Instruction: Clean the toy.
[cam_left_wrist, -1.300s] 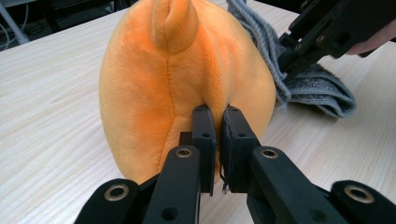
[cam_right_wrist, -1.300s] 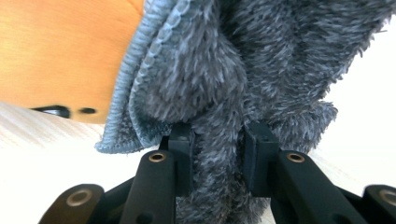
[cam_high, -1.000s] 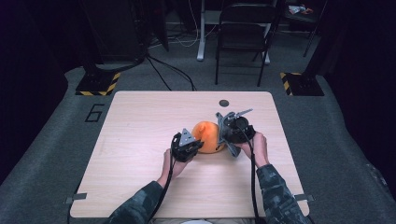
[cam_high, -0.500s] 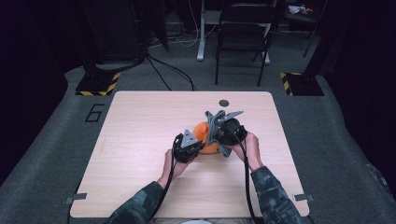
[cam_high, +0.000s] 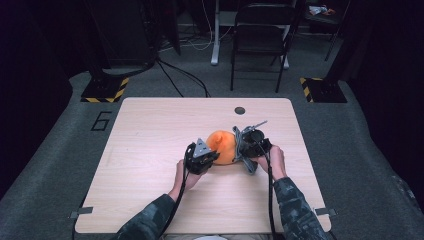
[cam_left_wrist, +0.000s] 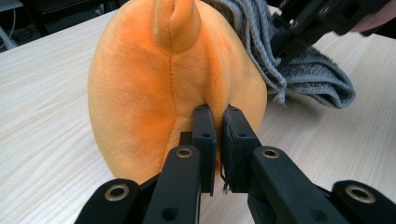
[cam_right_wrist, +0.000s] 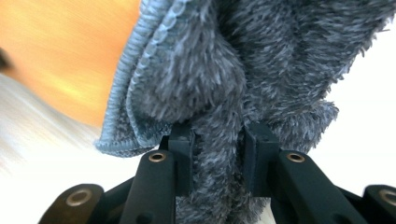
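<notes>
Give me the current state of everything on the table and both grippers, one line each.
Orange plush toy: standing on the table, pinched low on its side by the left gripper.
Grey cloth: bunched, held by the right gripper against the plush.
Left gripper: shut on a fold of the plush.
Right gripper: shut on the cloth.
Table: bare wood around the work.

Orange toy (cam_left_wrist: 173, 79) is short-pile plush, soft and matt, with a stitched seam down the middle; grey cloth (cam_right_wrist: 224, 84) is fluffy terry-like fabric, shaggy nap, with a ribbed stitched hem. Left gripper (cam_left_wrist: 215, 135) and right gripper (cam_right_wrist: 217, 154) look like black matt plastic with brassy metal rivets at the joints. Table (cam_high: 150, 130) top is pale wood-grain laminate, smooth, low sheen.
</notes>
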